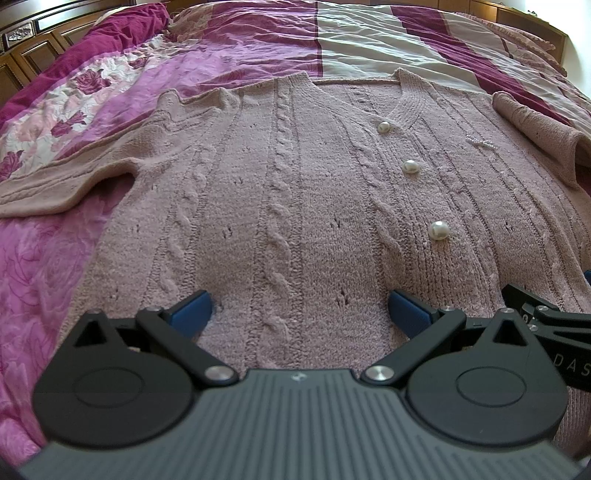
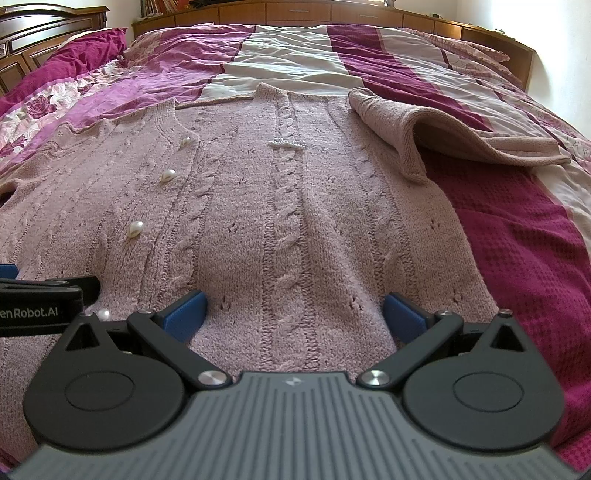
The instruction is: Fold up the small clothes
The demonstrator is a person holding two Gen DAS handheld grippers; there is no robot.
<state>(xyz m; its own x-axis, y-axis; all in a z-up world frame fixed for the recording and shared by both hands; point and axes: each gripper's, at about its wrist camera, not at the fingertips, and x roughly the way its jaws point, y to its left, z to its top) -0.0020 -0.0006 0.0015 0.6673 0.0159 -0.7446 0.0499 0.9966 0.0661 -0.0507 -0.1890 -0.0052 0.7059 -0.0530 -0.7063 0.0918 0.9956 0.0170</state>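
Note:
A pink cable-knit cardigan (image 1: 295, 192) with pearl buttons (image 1: 410, 167) lies flat, front up, on the bed. It also shows in the right wrist view (image 2: 280, 206). Its left sleeve (image 1: 55, 184) spreads out to the side. Its right sleeve (image 2: 443, 129) lies out to the right, its cuff gaping. My left gripper (image 1: 300, 310) is open, blue pads wide apart, low over the hem on the left half. My right gripper (image 2: 293, 312) is open over the hem on the right half. Each gripper's edge shows in the other's view.
The bedspread (image 2: 517, 258) is magenta, with a grey stripe (image 2: 280, 62) and a floral panel (image 1: 66, 110). A dark wooden headboard (image 2: 332, 11) runs along the far side. A pillow (image 2: 92, 48) lies at the far left.

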